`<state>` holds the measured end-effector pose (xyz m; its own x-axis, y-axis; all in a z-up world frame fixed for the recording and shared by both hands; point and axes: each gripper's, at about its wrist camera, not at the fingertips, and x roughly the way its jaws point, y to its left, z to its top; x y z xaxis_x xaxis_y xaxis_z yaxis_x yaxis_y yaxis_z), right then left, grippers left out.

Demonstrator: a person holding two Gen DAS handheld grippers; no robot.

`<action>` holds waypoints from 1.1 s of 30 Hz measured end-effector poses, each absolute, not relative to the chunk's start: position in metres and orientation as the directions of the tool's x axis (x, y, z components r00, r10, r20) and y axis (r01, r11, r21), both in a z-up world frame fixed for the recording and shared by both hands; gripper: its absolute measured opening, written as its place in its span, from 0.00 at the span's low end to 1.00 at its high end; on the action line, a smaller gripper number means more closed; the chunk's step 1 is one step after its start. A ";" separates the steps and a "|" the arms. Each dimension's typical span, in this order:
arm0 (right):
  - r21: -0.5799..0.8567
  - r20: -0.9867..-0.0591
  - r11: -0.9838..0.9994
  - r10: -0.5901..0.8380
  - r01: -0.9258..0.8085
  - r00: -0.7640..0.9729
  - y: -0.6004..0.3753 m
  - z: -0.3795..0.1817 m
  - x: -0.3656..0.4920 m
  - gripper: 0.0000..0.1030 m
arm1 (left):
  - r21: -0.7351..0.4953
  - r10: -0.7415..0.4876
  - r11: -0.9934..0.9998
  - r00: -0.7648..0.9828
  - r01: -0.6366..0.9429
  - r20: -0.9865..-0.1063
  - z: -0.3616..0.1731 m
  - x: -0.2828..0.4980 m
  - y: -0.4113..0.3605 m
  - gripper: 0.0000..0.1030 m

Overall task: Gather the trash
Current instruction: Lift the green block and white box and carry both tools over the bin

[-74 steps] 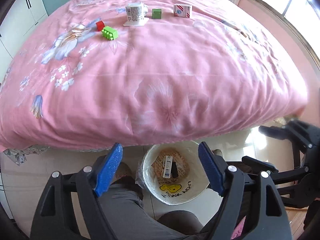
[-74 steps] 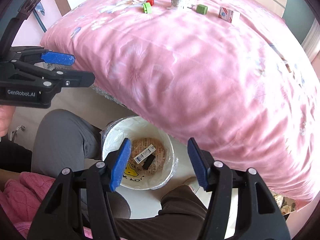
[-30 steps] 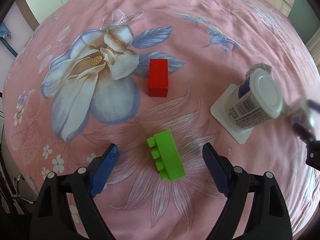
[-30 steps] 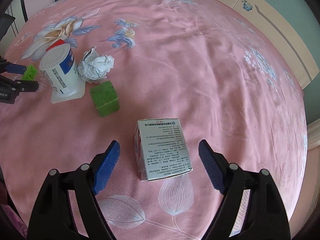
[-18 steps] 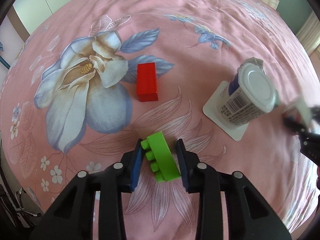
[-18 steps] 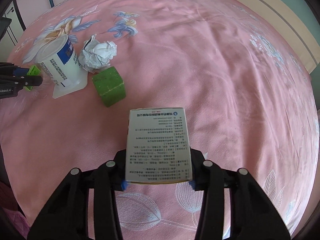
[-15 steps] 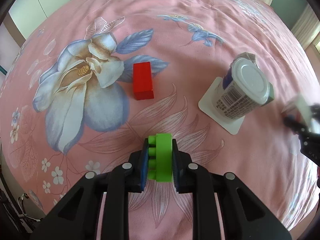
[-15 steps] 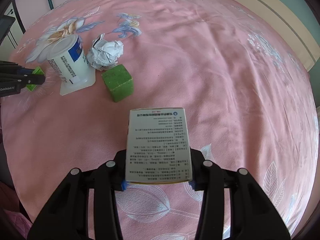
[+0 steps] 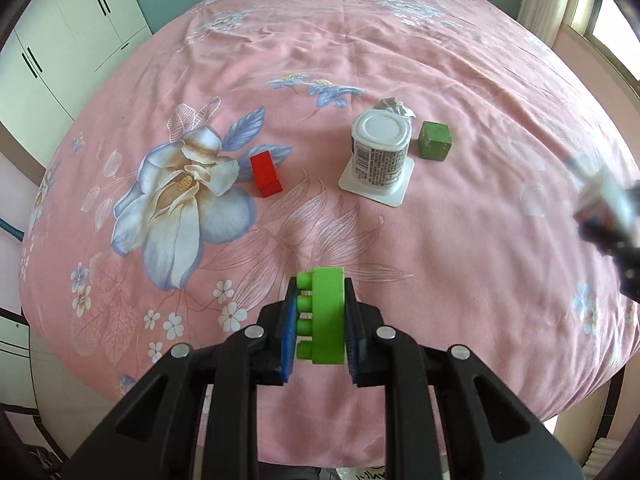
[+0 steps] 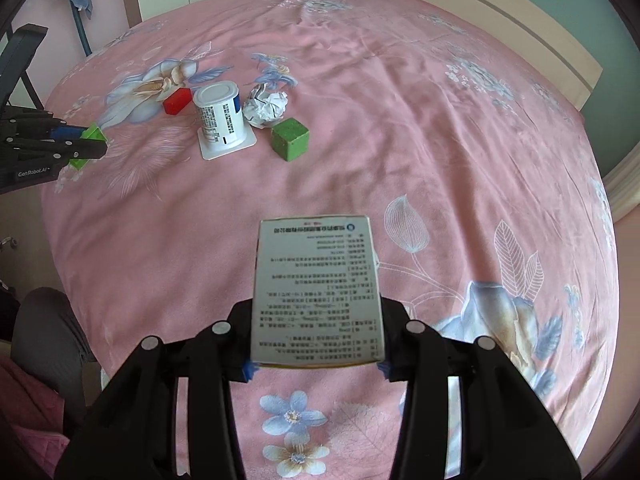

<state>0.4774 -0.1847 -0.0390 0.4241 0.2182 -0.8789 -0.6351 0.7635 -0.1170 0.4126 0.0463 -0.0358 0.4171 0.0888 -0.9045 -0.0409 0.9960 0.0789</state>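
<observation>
My left gripper (image 9: 318,322) is clenched on a bright green studded plastic building brick (image 9: 323,316), its blue pads pressing both sides, and the brick hangs clear above the pink floral bedspread (image 9: 400,60). My right gripper (image 10: 316,364) is clamped on a small white printed cardboard box (image 10: 318,290), held up off the cover with its text face toward the camera. In the left wrist view, a white upside-down plastic yoghurt cup with a barcode label (image 9: 381,148) stands at one o'clock from the brick on its square rim. A dark green cube (image 9: 435,141) lies just beside the cup at its three o'clock, and a crumpled ball of white paper (image 9: 394,106) peeks out behind the cup at twelve o'clock. A red rectangular block (image 9: 265,174) rests at the cup's nine o'clock, well apart from it, next to the big printed flower (image 9: 182,200). In the right wrist view, a grey-trousered knee (image 10: 52,332) shows at eight o'clock.
</observation>
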 end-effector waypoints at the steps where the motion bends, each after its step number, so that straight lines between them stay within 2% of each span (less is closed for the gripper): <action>1: -0.119 -0.875 0.773 0.215 -0.623 0.434 -0.187 -0.032 0.468 0.43 | 0.080 0.083 0.996 0.433 -0.026 -0.898 -0.026 0.408 0.044 0.22; 7: -0.135 -0.834 0.805 0.222 -0.577 0.505 -0.198 0.021 0.411 0.43 | 0.101 0.065 0.994 0.536 0.038 -0.842 0.037 0.371 0.030 0.22; 16: -0.237 -0.741 0.805 0.213 -0.544 0.637 -0.193 0.107 0.326 0.43 | 0.136 0.021 0.983 0.663 0.123 -0.748 0.118 0.307 0.005 0.22; 33: -0.328 -0.579 0.808 0.238 -0.490 0.779 -0.180 0.216 0.202 0.43 | 0.188 -0.020 0.967 0.783 0.174 -0.622 0.197 0.203 -0.014 0.22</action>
